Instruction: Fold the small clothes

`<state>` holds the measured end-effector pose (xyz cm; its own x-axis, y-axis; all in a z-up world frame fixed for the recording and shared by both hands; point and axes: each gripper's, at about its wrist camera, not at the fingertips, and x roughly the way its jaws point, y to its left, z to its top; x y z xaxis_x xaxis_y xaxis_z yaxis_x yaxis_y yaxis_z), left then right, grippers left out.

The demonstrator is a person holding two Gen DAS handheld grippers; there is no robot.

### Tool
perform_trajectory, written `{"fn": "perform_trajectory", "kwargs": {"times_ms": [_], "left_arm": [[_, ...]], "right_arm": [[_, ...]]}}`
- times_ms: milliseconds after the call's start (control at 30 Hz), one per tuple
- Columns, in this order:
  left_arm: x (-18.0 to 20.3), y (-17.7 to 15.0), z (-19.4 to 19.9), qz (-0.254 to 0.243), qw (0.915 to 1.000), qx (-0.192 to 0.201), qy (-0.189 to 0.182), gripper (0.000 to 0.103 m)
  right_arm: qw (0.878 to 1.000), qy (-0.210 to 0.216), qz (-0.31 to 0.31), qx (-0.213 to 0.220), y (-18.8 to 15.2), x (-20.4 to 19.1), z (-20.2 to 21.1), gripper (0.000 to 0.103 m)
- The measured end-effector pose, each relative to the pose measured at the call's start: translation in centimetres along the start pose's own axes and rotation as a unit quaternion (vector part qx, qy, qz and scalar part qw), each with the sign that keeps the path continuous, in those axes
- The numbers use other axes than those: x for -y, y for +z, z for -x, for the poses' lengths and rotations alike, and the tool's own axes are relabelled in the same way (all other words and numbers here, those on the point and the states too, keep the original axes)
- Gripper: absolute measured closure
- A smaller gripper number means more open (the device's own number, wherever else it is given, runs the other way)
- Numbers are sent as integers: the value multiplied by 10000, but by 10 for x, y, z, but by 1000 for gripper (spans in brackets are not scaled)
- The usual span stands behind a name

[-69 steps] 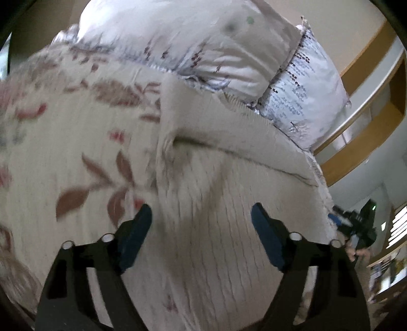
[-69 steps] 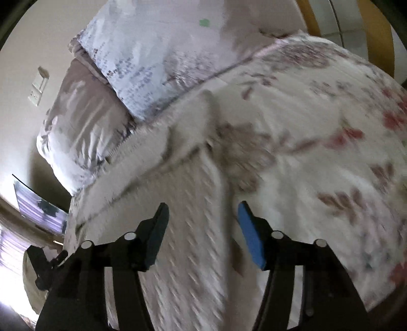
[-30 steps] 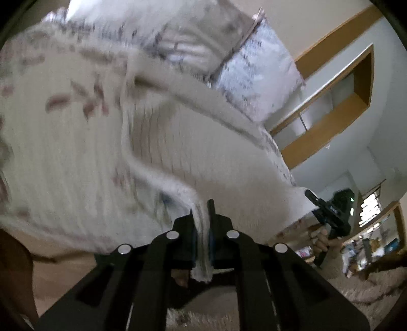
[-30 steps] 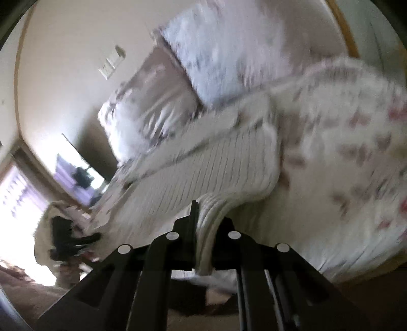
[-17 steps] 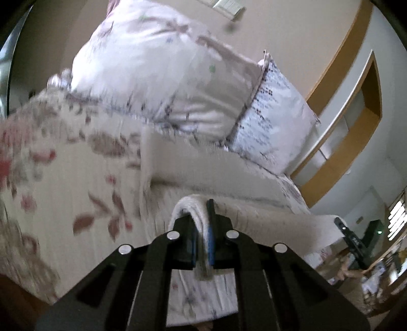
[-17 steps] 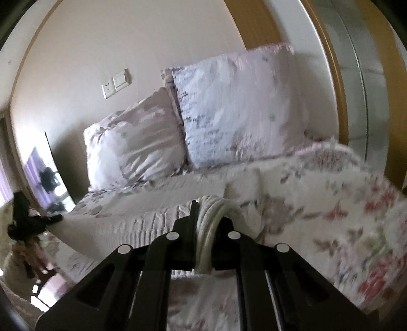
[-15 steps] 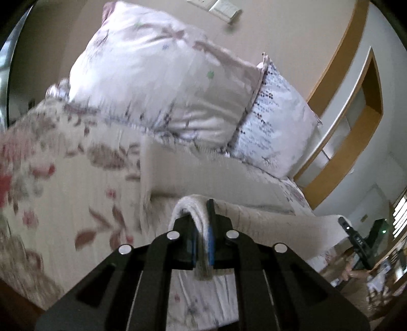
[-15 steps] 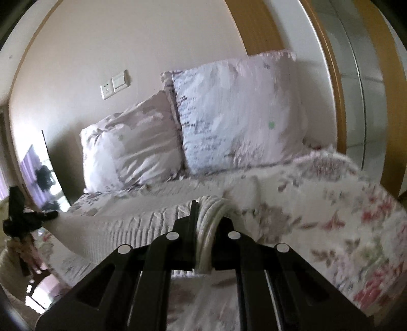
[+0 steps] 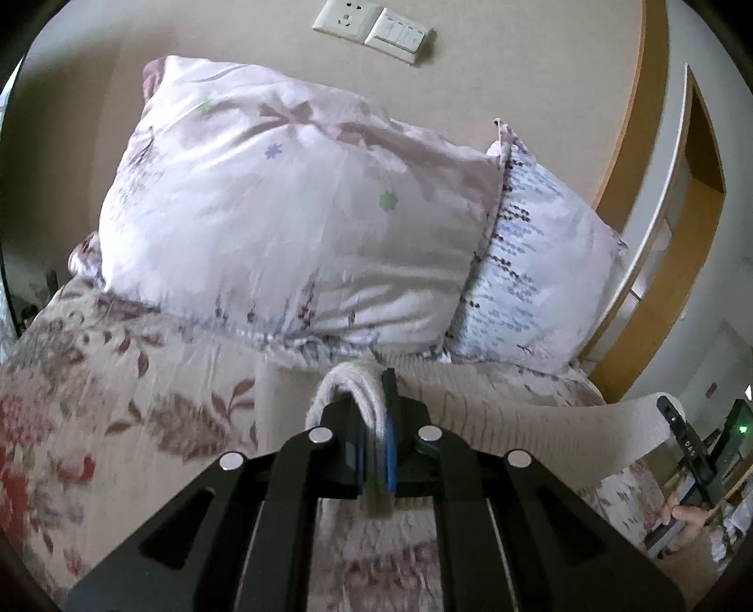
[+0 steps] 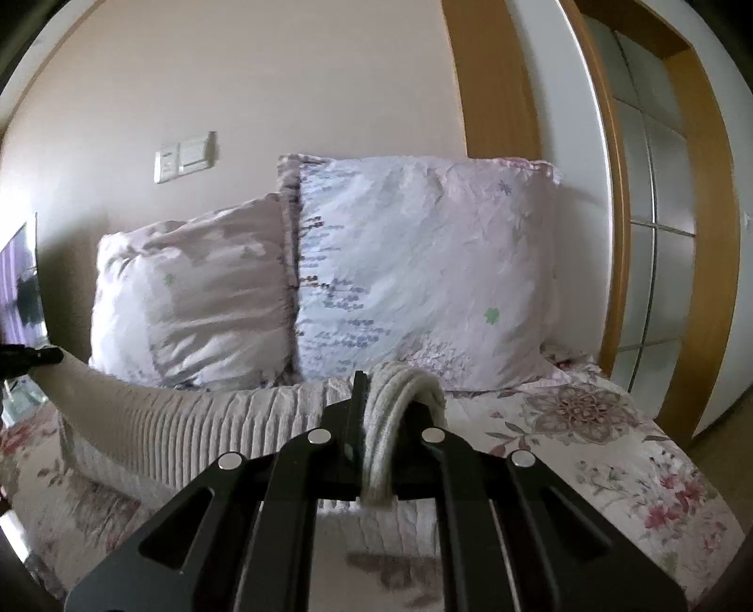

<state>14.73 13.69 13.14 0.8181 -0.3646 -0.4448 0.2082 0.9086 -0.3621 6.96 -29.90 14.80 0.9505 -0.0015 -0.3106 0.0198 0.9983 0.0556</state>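
Observation:
A cream ribbed knit garment (image 9: 541, 423) hangs stretched above the floral bed quilt (image 9: 117, 400), its far part still lying on the bed. My left gripper (image 9: 372, 419) is shut on one bunched corner of its hem. In the right wrist view my right gripper (image 10: 376, 414) is shut on the other corner, and the knit garment (image 10: 197, 423) runs leftwards in a taut band. Each view shows the other tool: the right gripper (image 9: 677, 423) with a hand (image 9: 687, 513) at the far right, the left gripper (image 10: 28, 358) at the far left.
Two pillows (image 9: 292, 226) (image 9: 532, 282) lean on the wall behind the garment, under a socket and switch plate (image 9: 372, 28). A wood-framed wardrobe (image 10: 659, 235) stands at the bed's right side. The floral quilt (image 10: 588, 447) spreads out right of the garment.
Both grippers, open over the flat garment at first, have shut on its near hem. They have since risen and moved towards the pillows, carrying the hem up off the bed.

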Motion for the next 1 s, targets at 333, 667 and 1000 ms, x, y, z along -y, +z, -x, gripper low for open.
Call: {"fn": "perform_trajectory", "kwargs": {"times_ms": [333, 667, 1000], "left_arm": [[-40, -3, -115, 528, 9943, -845, 380, 97], [-79, -19, -154, 1680, 9758, -1394, -106, 96], [-88, -7, -166, 2410, 9606, -1317, -435, 59]], "right_arm": [[9863, 19, -793, -1446, -28, 24, -117, 95], [9582, 136, -1769, -2243, -49, 45, -175, 95], [9386, 449, -2534, -2299, -36, 49, -209, 54]]}}
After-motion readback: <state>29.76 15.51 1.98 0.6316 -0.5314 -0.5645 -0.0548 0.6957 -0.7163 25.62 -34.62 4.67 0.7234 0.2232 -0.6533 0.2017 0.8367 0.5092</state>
